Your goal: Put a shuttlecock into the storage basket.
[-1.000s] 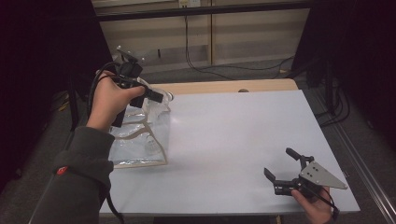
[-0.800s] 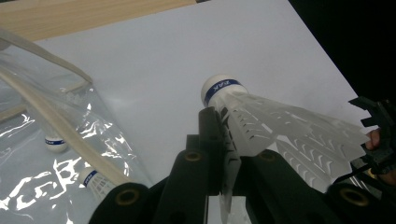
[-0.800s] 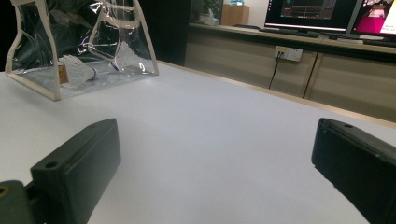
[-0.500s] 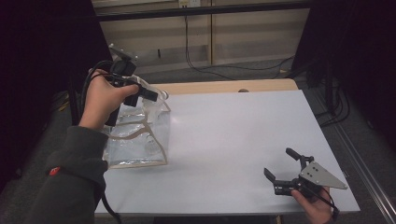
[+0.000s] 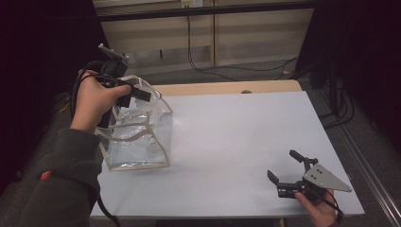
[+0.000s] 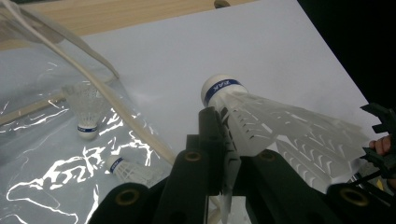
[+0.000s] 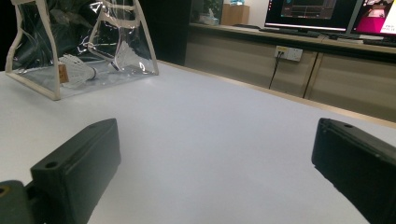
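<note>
A clear plastic bag (image 5: 137, 137) with cream trim stands open at the table's left. My left gripper (image 5: 142, 94) hovers over the bag's mouth, shut on a white shuttlecock (image 6: 261, 119) with a blue band, gripped by its skirt. Two more shuttlecocks (image 6: 86, 109) (image 6: 126, 169) lie inside the bag (image 6: 56, 154). My right gripper (image 5: 283, 177) rests open near the front right corner of the table, nothing between its jaws. The bag (image 7: 79, 42) with shuttlecocks (image 7: 77, 70) stands far off in the right gripper view.
The white tabletop (image 5: 236, 137) stretches between the bag and the right gripper. A wooden strip (image 5: 227, 88) runs along the table's far edge. Cables (image 5: 222, 68) hang behind the table, near cabinets. Monitors (image 7: 322, 11) stand on a counter in the background.
My left gripper, with the shuttlecock, has lifted slightly and shifted left over the bag's mouth. The right gripper has stayed in place.
</note>
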Available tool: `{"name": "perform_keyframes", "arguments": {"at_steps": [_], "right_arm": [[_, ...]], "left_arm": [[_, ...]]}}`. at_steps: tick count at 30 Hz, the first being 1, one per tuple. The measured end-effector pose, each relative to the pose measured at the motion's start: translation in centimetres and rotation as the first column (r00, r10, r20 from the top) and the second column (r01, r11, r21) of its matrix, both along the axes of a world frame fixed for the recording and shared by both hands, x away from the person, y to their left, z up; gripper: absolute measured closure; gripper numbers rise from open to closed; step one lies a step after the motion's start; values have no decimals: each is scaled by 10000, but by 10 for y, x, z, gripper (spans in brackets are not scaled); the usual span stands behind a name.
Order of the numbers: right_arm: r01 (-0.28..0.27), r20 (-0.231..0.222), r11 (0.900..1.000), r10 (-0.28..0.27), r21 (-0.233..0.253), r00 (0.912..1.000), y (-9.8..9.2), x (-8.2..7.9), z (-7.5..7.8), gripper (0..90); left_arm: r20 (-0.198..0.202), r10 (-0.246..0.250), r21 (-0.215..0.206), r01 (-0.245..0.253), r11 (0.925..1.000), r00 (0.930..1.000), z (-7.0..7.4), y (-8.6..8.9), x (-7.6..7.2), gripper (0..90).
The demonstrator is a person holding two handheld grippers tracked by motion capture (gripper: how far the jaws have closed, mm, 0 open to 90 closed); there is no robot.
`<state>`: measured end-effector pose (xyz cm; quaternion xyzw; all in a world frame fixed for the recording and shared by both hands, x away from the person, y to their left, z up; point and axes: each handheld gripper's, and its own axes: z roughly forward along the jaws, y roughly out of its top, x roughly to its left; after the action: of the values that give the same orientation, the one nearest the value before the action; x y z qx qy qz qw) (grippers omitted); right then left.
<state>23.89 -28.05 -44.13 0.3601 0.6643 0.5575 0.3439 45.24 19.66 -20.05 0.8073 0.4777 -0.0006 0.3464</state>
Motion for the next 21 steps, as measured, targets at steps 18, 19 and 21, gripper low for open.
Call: {"name": "perform_keyframes", "arguments": {"at_steps": [18,19,21], "right_arm": [[-25,9,10000,25,-18,10000,0,0,0,15],[-28,6,10000,28,-13,10000,0,0,0,15],[-56,-10,10000,56,-38,10000,0,0,0,15]], "left_arm": [[156,569,35,-570,9984,9983,1,22,2,885],[128,572,43,-572,9984,9983,1,23,2,885],[176,674,6,-674,9977,9976,1,24,2,884]]}}
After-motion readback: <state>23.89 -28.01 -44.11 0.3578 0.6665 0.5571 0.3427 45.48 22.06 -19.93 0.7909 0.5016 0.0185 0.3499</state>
